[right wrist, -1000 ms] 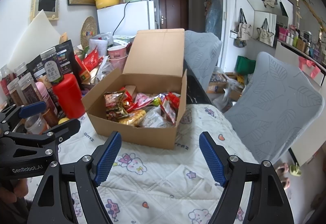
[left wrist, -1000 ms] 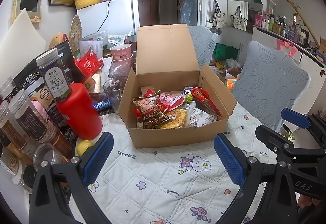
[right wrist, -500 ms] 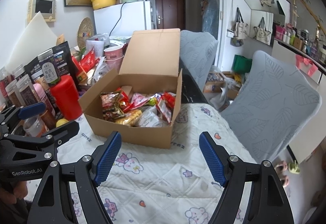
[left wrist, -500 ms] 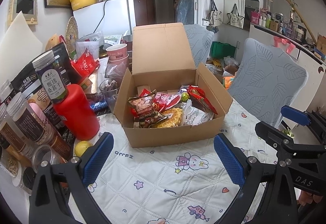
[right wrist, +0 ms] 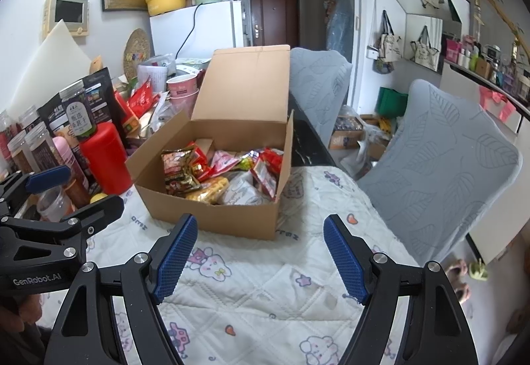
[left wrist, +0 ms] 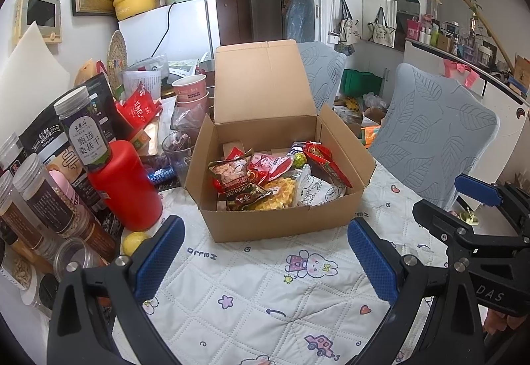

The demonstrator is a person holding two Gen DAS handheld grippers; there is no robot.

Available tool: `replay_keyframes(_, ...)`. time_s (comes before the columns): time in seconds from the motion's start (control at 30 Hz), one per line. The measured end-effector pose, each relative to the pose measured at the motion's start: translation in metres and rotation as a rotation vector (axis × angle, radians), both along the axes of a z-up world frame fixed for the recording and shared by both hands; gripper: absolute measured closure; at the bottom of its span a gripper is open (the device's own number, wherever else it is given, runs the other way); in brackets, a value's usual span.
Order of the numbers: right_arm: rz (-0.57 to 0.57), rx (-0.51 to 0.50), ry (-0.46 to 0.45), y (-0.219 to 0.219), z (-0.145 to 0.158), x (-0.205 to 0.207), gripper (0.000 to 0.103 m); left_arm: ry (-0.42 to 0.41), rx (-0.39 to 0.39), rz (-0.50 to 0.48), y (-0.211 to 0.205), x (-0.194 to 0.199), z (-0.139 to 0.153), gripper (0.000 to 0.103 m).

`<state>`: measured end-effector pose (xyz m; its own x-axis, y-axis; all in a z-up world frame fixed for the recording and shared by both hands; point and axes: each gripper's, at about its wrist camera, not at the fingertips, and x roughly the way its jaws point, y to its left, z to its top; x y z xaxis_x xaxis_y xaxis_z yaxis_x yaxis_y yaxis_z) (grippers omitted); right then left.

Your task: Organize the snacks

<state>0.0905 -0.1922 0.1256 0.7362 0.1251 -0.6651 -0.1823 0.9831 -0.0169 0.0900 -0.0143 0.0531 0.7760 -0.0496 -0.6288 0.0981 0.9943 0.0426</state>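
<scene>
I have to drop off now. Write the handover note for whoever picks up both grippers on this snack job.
Left hand-held gripper: open, empty, above the quilted table cover, short of the box.
Right hand-held gripper: open, empty, also short of the box.
Cardboard box: lid up, standing on the cover, already full of snack packets.
Left of the box: red bottle, jars, cups and more bags crowded together.
Done: many snacks are in the box.
Left: I cannot tell which of the side clutter belongs in it; probably sort that, then close the lid.
</scene>
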Motion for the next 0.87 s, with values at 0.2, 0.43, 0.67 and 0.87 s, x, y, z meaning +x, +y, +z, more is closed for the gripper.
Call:
replay_keyframes(0.2, -0.006, -0.001, -0.001, -0.0004, -0.0003, 0.0004, 0.024, 0.003, -0.003, 0.001, 0.0005, -0.0001, 0.0003, 0.002)
replay_keyframes(0.43, -0.017, 0.002, -0.001, -0.0023, -0.0005, -0.0012, 0.024, 0.005, -0.010, -0.001, 0.0013, -0.0001, 0.0002, 0.002)
replay_keyframes(0.67, -0.021, 0.002, 0.003, -0.0033, -0.0018, -0.0015, 0.024, 0.012, -0.026, -0.011, 0.0010, -0.0011, -0.0023, 0.002)
replay_keyframes(0.87, -0.031, 0.008, 0.006, -0.0054, -0.0027, -0.0023, 0.024, 0.018, -0.045, -0.017, 0.0027, -0.0021, -0.0030, 0.002)
